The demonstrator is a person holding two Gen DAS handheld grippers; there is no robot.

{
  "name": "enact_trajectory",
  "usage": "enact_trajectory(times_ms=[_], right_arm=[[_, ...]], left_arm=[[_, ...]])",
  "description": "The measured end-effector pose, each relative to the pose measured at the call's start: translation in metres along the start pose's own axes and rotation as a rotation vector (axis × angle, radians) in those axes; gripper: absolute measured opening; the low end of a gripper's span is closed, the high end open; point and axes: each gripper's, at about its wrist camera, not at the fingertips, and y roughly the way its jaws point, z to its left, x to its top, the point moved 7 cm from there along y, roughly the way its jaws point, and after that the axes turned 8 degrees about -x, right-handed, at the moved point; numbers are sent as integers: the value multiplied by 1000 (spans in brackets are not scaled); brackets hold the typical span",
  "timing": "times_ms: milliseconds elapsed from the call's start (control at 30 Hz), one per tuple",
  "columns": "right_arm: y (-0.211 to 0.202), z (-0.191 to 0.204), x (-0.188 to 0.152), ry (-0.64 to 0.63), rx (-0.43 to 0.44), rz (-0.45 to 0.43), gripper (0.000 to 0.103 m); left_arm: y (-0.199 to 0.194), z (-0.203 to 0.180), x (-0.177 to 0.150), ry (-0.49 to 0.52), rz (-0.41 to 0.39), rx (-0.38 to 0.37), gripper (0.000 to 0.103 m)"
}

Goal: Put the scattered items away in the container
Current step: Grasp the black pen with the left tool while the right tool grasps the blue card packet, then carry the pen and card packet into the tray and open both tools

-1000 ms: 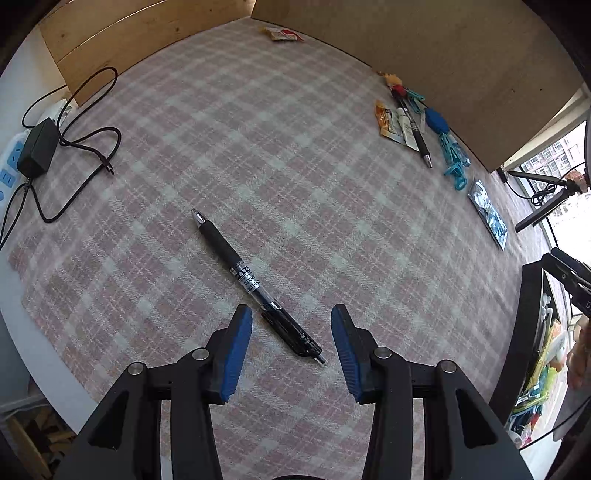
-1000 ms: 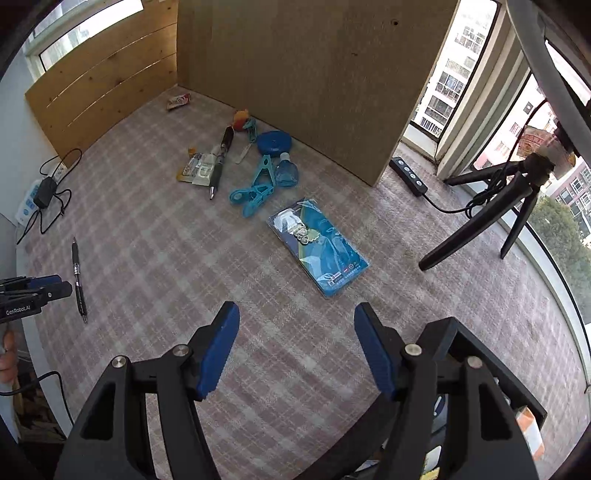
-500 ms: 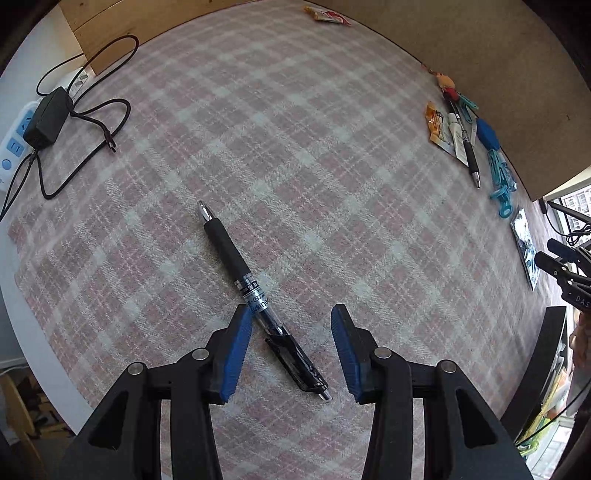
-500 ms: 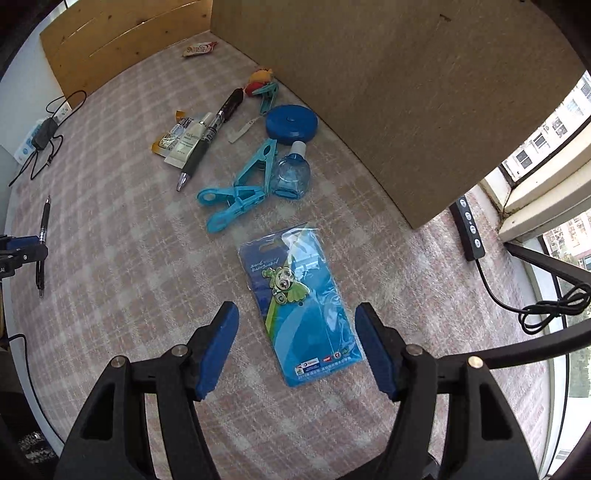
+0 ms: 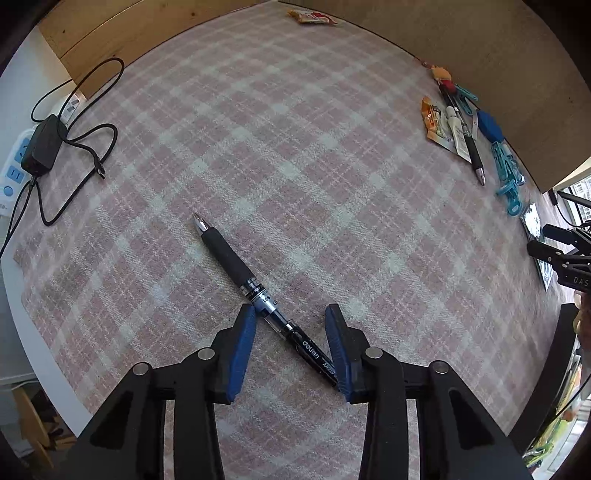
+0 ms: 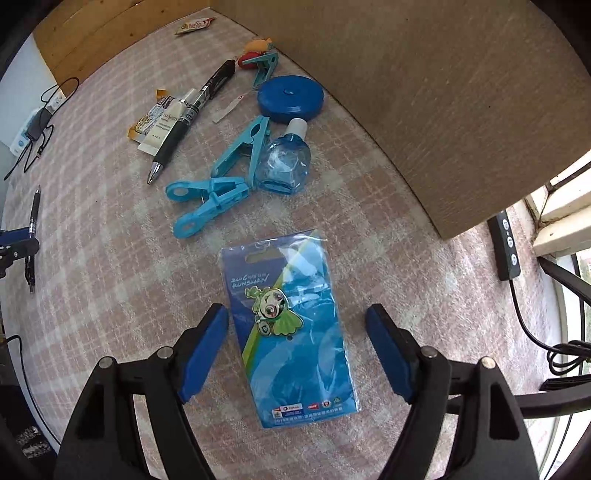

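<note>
A black pen (image 5: 258, 291) lies slantwise on the pink plaid cloth (image 5: 295, 155). My left gripper (image 5: 291, 317) is open, its blue pads either side of the pen's rear half, low over the cloth. A blue packaged pin badge (image 6: 291, 325) lies flat on the cloth. My right gripper (image 6: 297, 323) is open wide and straddles it from above. The pen also shows at the far left of the right wrist view (image 6: 34, 221), beside the left gripper's tip. No container is clearly in view.
Beyond the badge lie blue clothes pegs (image 6: 218, 192), a small blue bottle (image 6: 282, 166), a round blue tape case (image 6: 291, 98), a second pen (image 6: 192, 114), sachets (image 6: 155, 122) and a snack packet (image 6: 194, 26). A cardboard wall (image 6: 443, 92) stands at the right. A charger with cable (image 5: 48, 147) lies at the left edge.
Both grippers have come down and forward. The left gripper's pads now flank the pen; the right gripper now straddles the badge packet. Both stay open.
</note>
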Motion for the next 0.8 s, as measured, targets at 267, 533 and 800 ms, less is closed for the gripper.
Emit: enact_trajectory(times_ms=[267,533,800], right_arm=[[-12,5,-18,120,-3,-4,57],[-19,-5,-22,240,17,-11,55],[-69,-12,-37,352,53,-107,55]], left_arm=[[-1,5,-4,-2,-3,-44,16],[-10,19,-15,-24,-13,-71,10],[-42,15,-22,10,-59,-101,10]])
